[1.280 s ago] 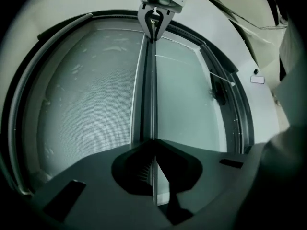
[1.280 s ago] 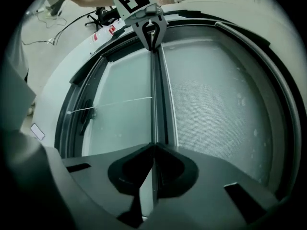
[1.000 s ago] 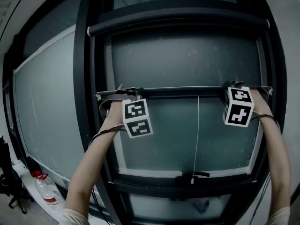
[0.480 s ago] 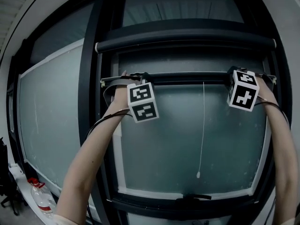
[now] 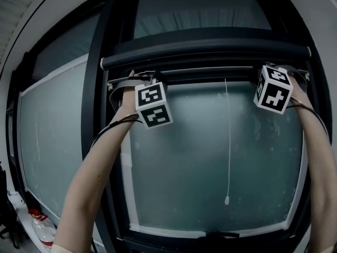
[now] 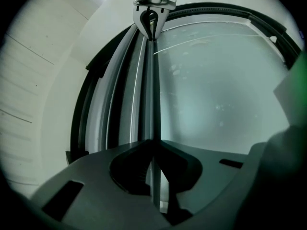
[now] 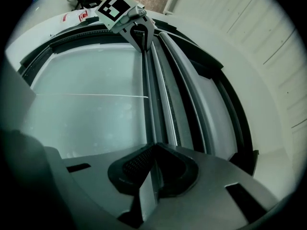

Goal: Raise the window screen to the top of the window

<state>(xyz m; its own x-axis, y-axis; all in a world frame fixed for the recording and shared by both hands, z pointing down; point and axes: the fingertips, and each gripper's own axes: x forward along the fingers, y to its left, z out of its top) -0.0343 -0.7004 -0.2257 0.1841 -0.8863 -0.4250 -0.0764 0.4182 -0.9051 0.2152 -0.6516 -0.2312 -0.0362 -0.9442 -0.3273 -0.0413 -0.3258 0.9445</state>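
The window screen's thin bottom bar [image 5: 210, 73] sits just under the dark roller housing [image 5: 205, 47] at the window's top. My left gripper [image 5: 141, 80] is shut on the bar's left end and my right gripper [image 5: 267, 70] on its right end, each partly hidden behind its marker cube. In the left gripper view the jaws [image 6: 153, 143] pinch the bar [image 6: 149, 80], which runs away to the right gripper [image 6: 151, 22]. In the right gripper view the jaws [image 7: 153, 148] clamp the bar [image 7: 152, 95], with the left gripper [image 7: 140, 32] at its far end. A white pull cord [image 5: 228, 141] hangs from the bar.
The dark window frame [image 5: 97, 141] stands left of my left arm, with a large frosted pane [image 5: 50, 141] beyond it. A window handle [image 5: 218, 235] lies on the lower sill. A plastic bottle with a red cap [image 5: 40, 229] stands at the bottom left.
Both grippers have risen with the bar from mid-window to just below the roller housing. More bare glass shows beneath, and the cord's end has come up off the sill.
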